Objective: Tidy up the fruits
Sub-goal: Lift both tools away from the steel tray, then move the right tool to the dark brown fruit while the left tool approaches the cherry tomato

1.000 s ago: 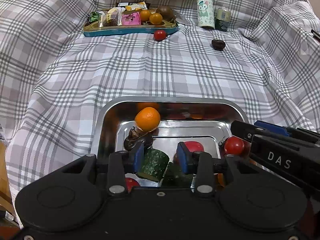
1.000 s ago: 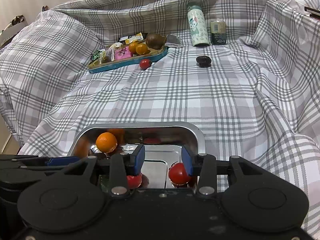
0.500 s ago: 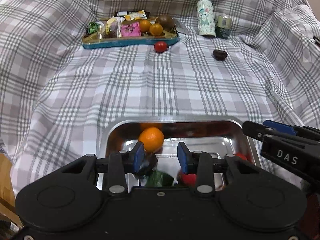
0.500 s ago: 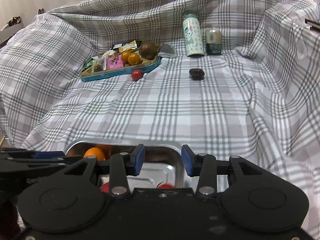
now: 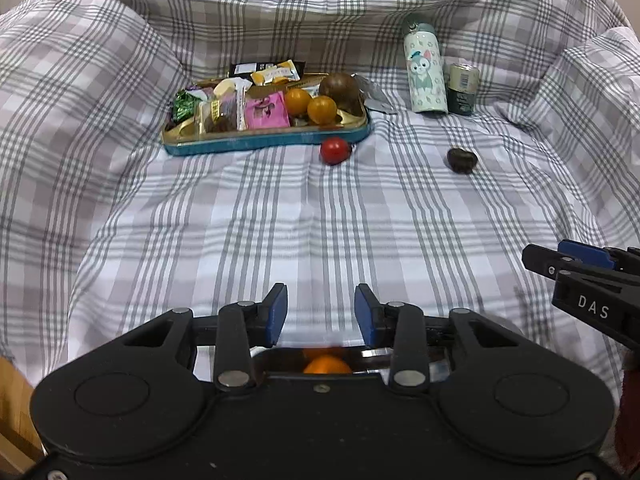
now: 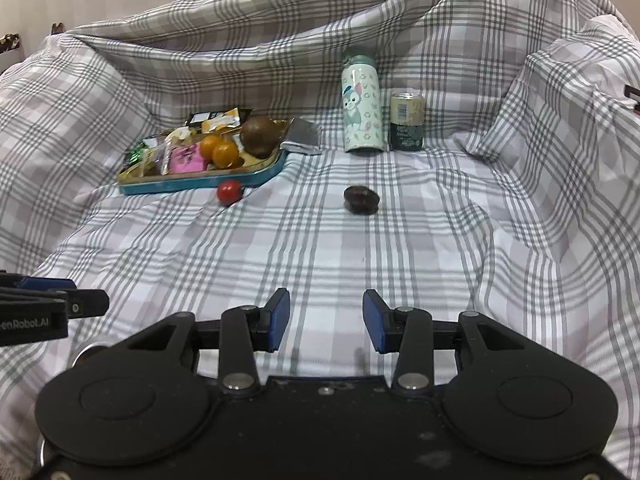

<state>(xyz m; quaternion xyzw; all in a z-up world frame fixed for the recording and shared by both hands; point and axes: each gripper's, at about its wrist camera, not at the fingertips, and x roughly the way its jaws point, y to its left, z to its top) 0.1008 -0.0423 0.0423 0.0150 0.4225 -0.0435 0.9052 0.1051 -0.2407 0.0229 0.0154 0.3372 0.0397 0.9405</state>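
My left gripper (image 5: 320, 312) is open and holds nothing, raised over the checked cloth. Just below it, a sliver of the steel tray (image 5: 376, 354) shows with an orange (image 5: 326, 365) in it. My right gripper (image 6: 325, 320) is open too, with only cloth between its fingers. A red tomato (image 5: 334, 150) (image 6: 229, 192) lies on the cloth beside the teal tray (image 5: 264, 140) (image 6: 200, 182). That tray holds two small oranges (image 5: 310, 105) (image 6: 219, 150), a brown round fruit (image 5: 339, 87) (image 6: 258, 136) and snack packets. A dark fruit (image 5: 462, 159) (image 6: 361, 199) lies alone farther right.
A mint cartoon bottle (image 5: 424, 70) (image 6: 361, 106) and a dark green can (image 5: 462, 89) (image 6: 407, 121) stand at the back. The cloth rises in folds at the left, back and right. The right gripper's side (image 5: 588, 280) shows at the left view's right edge.
Both grippers have risen and pulled back from the steel tray. The tray has dropped almost out of both views, and the far teal tray, tomato and dark fruit now look closer.
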